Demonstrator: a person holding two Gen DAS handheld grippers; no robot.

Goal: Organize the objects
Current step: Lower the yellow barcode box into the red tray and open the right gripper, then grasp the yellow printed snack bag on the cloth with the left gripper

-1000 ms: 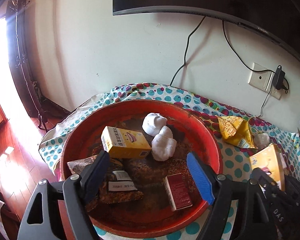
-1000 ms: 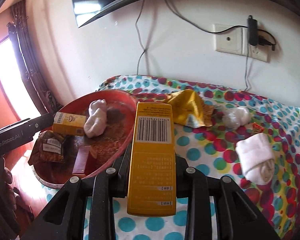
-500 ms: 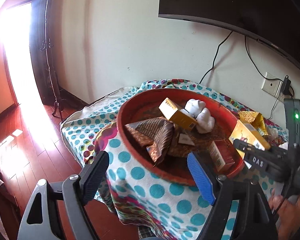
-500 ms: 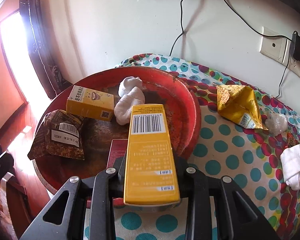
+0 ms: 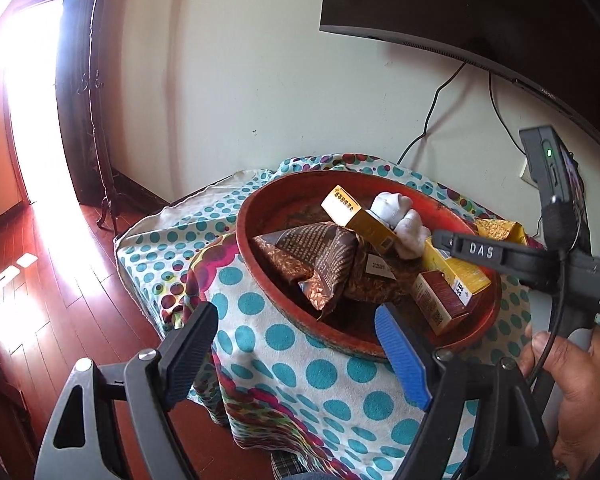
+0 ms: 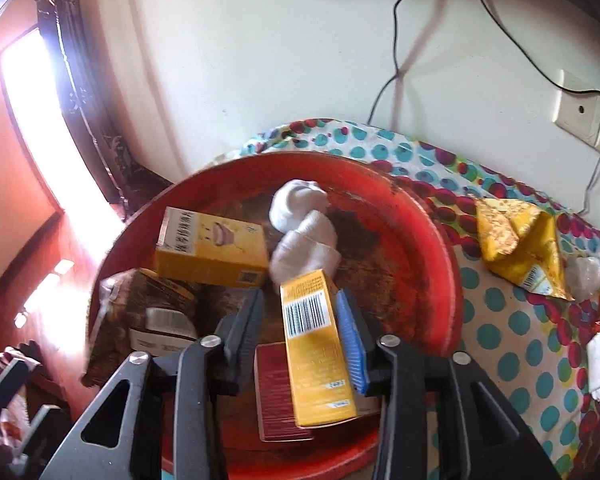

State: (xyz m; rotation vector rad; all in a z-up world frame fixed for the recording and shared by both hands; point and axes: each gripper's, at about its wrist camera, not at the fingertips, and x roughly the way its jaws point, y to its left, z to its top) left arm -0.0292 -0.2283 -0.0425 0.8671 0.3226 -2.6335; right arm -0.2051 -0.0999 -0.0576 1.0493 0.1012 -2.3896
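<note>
One readable word, "DAS", marks the right gripper (image 5: 440, 240).

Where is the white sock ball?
In the right wrist view, the white sock ball lies in the red bowl, beside the yellow box, toward the wall.

Tray (image 6: 428, 240) on table; inside: rolled socks (image 6: 300, 236) at back, carton (image 6: 212, 252) to left, pouch (image 6: 140, 320) nearer left. Bag (image 6: 516, 236) on cloth (image 6: 500, 320), right of tray.
</note>
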